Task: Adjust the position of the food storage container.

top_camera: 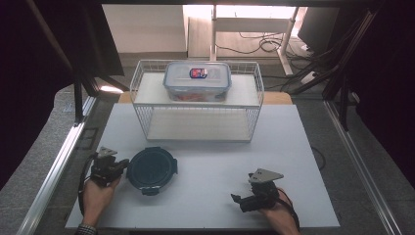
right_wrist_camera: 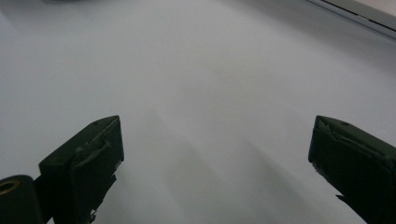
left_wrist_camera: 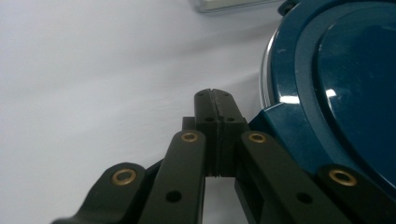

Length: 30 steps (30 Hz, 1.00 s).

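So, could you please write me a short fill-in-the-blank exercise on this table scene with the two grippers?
1. The jaws of the left gripper are ____.
2. The jaws of the right gripper stand ____ above the white table.
3. The round dark blue plastic lid lies beside the ____ gripper.
4. The clear rectangular plastic food box sits on the ____ shelf of the white wire rack.

Missing words: shut; open; left; top

Closed left gripper (left_wrist_camera: 214,100) just beside dark-blue lid (left_wrist_camera: 345,93)
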{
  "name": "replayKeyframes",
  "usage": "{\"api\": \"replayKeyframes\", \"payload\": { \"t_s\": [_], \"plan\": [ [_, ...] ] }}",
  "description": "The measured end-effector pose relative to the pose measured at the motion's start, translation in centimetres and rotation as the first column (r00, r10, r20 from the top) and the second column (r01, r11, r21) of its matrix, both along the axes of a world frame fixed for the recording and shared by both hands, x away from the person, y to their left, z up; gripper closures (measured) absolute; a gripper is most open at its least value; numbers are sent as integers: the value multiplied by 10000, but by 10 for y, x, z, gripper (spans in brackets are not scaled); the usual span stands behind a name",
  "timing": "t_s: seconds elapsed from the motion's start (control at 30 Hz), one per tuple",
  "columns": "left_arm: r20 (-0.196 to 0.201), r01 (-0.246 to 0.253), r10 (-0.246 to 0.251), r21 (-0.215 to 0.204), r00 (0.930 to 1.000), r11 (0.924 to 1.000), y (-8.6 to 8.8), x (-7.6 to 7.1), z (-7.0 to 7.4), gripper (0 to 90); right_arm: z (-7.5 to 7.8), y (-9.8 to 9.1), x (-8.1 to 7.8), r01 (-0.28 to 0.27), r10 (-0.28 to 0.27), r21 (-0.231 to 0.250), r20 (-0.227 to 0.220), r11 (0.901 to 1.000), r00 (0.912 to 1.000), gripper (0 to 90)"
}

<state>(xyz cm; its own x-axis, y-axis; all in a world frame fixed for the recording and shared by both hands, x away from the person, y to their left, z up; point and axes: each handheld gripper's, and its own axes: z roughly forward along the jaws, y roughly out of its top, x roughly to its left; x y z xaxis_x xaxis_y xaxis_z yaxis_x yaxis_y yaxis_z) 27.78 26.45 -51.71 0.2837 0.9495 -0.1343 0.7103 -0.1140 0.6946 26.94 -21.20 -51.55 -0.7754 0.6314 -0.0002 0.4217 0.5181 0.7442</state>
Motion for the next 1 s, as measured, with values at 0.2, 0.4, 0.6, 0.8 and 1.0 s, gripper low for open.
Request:
{"api": "replayKeyframes", "payload": {
  "t_s": [0.2, 0.4, 0.6, 0.8, 1.0],
  "plan": [
    [27, 717, -717, 7, 9974, 9974, -27, 5, 1, 900, -1, -1, 2, 84, -83, 40, -44, 10000, 10000, 29],
    [37, 1378, -1378, -193, 9905, 9903, -54, 10, 2, 900, -3, -1, 3, 91, -91, 9, -144, 10000, 9999, 33],
    [73, 1839, -1838, -298, 9829, 9825, -76, 14, 2, 900, -3, -2, 5, 162, -160, 56, -199, 9999, 9997, 34],
    [171, 2296, -2291, -402, 9733, 9725, -96, 16, 2, 900, -4, -2, 5, 186, -185, 51, -232, 9998, 9996, 34],
    [238, 2585, -2575, -528, 9660, 9646, -111, 17, 2, 900, -4, -2, 6, 204, -202, 80, -247, 9998, 9995, 34]
  ]
}}
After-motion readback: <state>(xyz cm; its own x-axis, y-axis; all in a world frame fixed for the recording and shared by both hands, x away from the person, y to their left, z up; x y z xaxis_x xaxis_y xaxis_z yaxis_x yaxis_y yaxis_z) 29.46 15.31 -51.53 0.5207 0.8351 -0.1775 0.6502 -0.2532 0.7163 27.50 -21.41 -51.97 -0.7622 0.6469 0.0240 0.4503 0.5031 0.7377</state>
